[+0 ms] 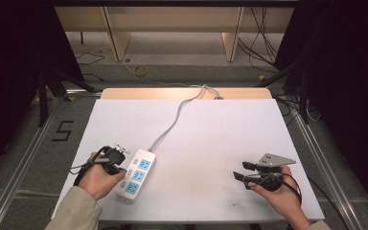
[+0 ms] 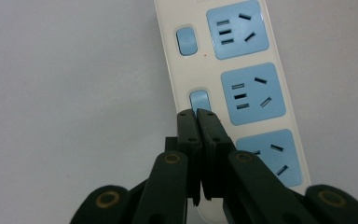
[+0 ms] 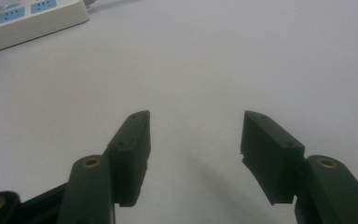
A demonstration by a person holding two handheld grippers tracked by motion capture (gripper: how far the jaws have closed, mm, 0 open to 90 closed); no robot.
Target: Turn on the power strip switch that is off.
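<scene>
A white power strip (image 1: 136, 175) with three blue sockets lies on the white table (image 1: 211, 139), near its front left. My left gripper (image 1: 122, 169) is at the strip's left side, shut with nothing between its jaws. In the left gripper view the closed tips of that gripper (image 2: 196, 113) sit at the lower edge of the middle blue switch (image 2: 199, 98) on the strip (image 2: 168, 46); I cannot tell whether they touch it. My right gripper (image 1: 242, 171) rests at the front right, open, and in its own view this gripper (image 3: 196, 126) has only bare table between its jaws.
The strip's grey cable (image 1: 172, 120) runs from its far end to the table's back edge. The strip's corner (image 3: 28, 23) appears at the upper left of the right gripper view. A wide stretch of bare table lies between the two hands. Floor cables and a frame surround the table.
</scene>
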